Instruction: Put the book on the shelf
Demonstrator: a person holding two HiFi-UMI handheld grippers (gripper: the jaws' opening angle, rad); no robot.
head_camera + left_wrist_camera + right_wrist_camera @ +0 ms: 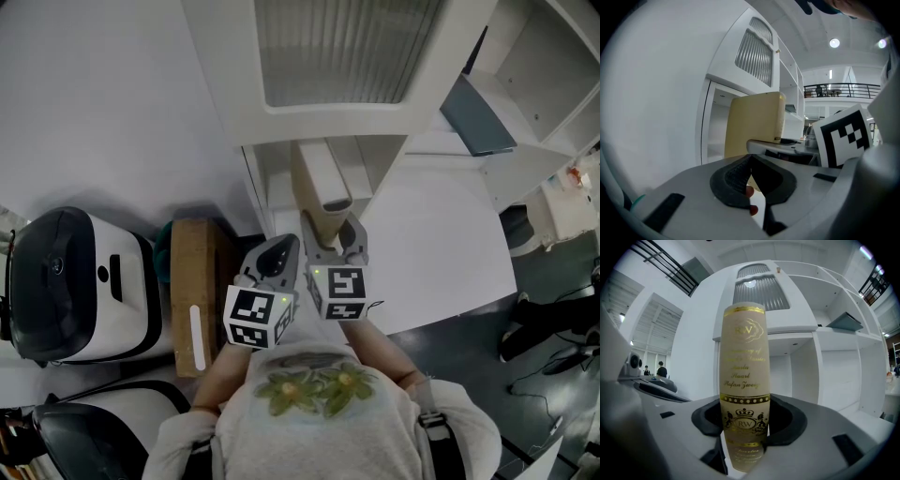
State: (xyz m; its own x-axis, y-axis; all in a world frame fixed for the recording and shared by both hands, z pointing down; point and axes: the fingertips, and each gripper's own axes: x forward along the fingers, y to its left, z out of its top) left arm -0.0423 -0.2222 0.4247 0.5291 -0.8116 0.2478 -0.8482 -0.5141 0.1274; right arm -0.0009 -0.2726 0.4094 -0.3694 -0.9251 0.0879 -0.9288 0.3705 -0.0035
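Note:
A cream book point(322, 185) with gold lettering on its spine point(744, 380) stands upright between the jaws of my right gripper point(331, 238), which is shut on its lower end. The book is held in front of the white shelf unit point(255, 178), at a low open compartment. My left gripper point(279, 255) hovers just left of the right one, with its jaws together and nothing between them. In the left gripper view the book point(754, 124) rises to the right of the shelf opening point(715, 136), beyond the closed jaws point(751, 161).
Two white and black machines point(75, 281) sit on the floor at the left, with a brown box point(192, 291) beside them. A grey flat item point(476, 117) lies tilted on a shelf at the right. Dark floor point(544, 281) lies further right.

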